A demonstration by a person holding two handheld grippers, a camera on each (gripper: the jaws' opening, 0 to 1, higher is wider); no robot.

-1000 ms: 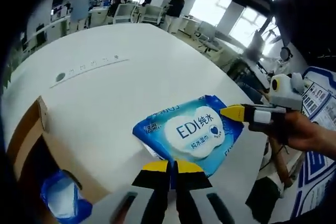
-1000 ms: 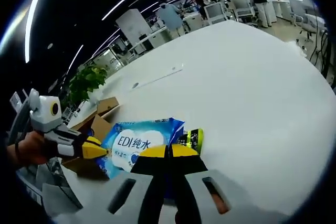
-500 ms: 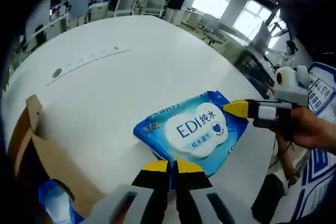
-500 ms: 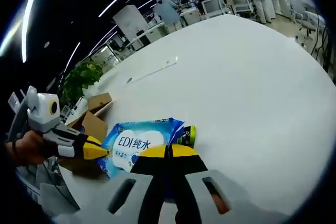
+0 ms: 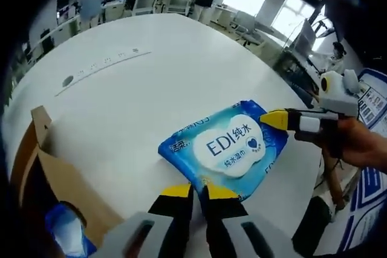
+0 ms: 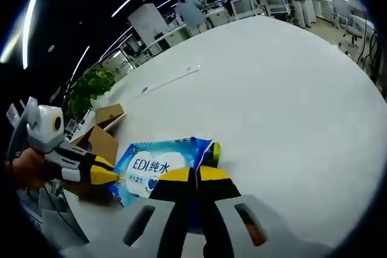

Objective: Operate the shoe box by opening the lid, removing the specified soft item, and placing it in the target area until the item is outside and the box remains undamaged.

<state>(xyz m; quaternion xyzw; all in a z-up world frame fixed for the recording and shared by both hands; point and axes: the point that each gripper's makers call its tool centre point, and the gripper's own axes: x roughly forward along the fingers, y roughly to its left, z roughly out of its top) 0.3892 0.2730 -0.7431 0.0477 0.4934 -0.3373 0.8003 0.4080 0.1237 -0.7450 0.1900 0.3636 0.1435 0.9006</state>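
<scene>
The wet-wipe pack hung over the white table, outside the shoe box, having edged away from it. My left gripper and right gripper stayed clamped on opposite edges, so placement came next.

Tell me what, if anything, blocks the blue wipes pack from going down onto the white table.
Nothing visible does. The blue wet-wipes pack is pinched at opposite edges by the left gripper and right gripper. The round white table beneath is bare; the open cardboard shoe box sits off to the side.
</scene>
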